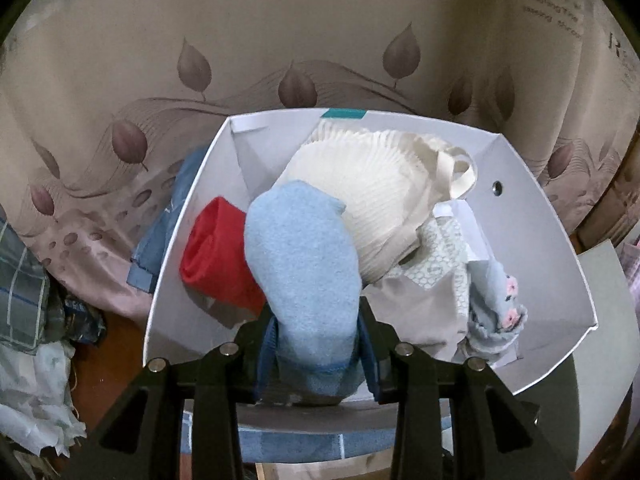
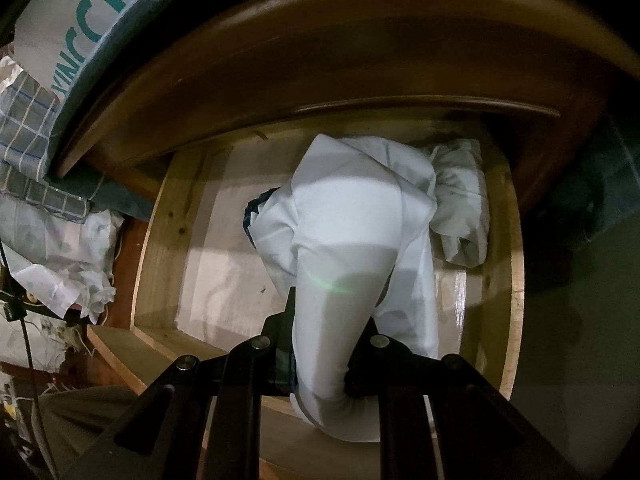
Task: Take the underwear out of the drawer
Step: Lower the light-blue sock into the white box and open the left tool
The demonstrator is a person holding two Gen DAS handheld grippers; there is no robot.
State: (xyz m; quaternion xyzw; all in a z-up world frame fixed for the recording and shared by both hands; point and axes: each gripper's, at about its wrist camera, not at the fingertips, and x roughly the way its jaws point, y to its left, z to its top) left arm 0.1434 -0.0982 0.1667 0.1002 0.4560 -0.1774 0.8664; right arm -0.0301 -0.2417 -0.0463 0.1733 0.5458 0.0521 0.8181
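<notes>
Two hand-held grippers work at once over a bedroom clothes sort. The right gripper (image 2: 324,354) is clamped on a white garment (image 2: 352,240), its jaws pinched almost together on a gathered fold, with the rest of the cloth draping down into the open wooden drawer (image 2: 160,216). A second crumpled white piece (image 2: 464,208) lies in the drawer's far right corner, beside the held one; whether the two touch cannot be told. The left gripper (image 1: 316,344) is closed on a pale blue knit piece (image 1: 300,264) and holds it above a white box (image 1: 540,240) that already contains a red roll (image 1: 216,252), a cream pleated item (image 1: 372,200) and a small floral piece (image 1: 500,300).

The white garment looks thin, light and limp, likely a little slick, so it should lift with almost no effort but will trail and could snag on the drawer's front edge. A bunched fold near the waistband seems the safest hold; a single layer might slide free. The crumpled piece would best be taken at its highest ridge. The blue knit looks soft, thicker and grippier.
</notes>
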